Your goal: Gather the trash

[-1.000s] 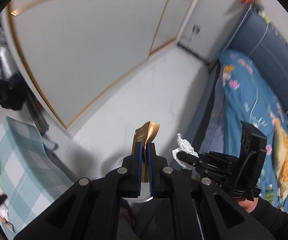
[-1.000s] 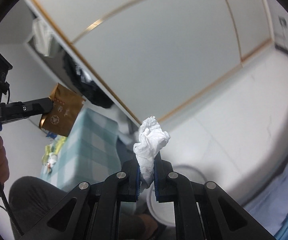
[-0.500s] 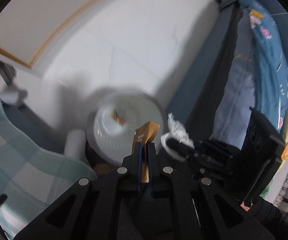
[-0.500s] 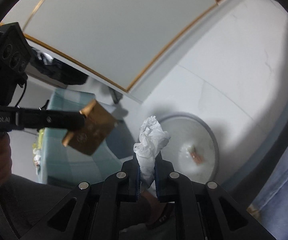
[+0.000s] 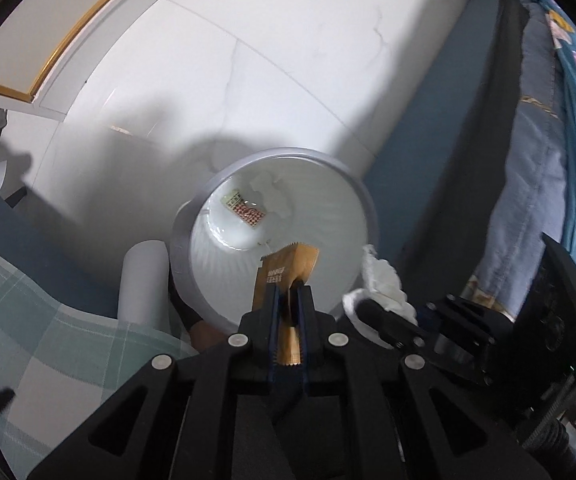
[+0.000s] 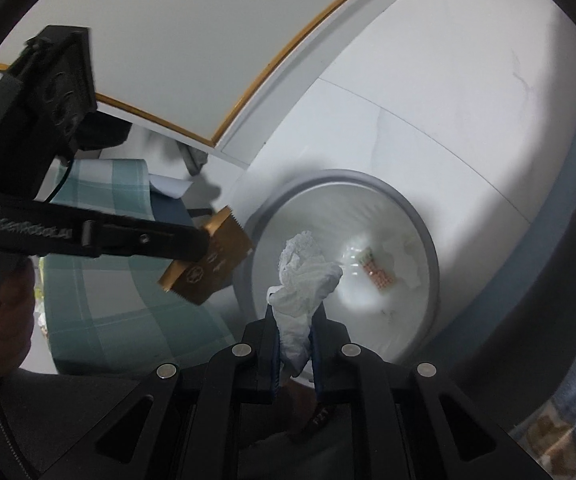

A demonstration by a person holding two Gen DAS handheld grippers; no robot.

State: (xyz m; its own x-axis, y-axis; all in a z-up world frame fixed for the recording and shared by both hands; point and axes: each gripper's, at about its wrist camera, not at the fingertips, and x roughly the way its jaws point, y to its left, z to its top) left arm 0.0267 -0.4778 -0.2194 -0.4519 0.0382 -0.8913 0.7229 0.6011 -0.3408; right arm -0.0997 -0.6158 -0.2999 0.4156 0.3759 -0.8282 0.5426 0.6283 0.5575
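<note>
My left gripper (image 5: 288,294) is shut on a brown foil wrapper (image 5: 286,266) and holds it over the near rim of a white round bin (image 5: 192,240). My right gripper (image 6: 295,314) is shut on a crumpled white tissue (image 6: 302,276) above the same bin (image 6: 434,256). The bin holds a red-checked wrapper (image 5: 246,210) and some white paper scraps (image 5: 276,196). From the right wrist view the left gripper (image 6: 204,242) with its brown wrapper (image 6: 204,268) hangs at the bin's left rim. From the left wrist view the right gripper (image 5: 362,306) with the tissue (image 5: 382,284) sits by the bin's right rim.
The bin stands on a white tiled floor (image 5: 248,60). A blue bed (image 5: 540,120) with patterned bedding runs along the right. A green-checked cloth (image 5: 28,320) lies at the left, a white wardrobe with gold trim (image 6: 208,40) behind.
Both grippers have tipped downward from the wardrobe and wall to face into the bin, and moved closer over it. Both still hold their trash.
</note>
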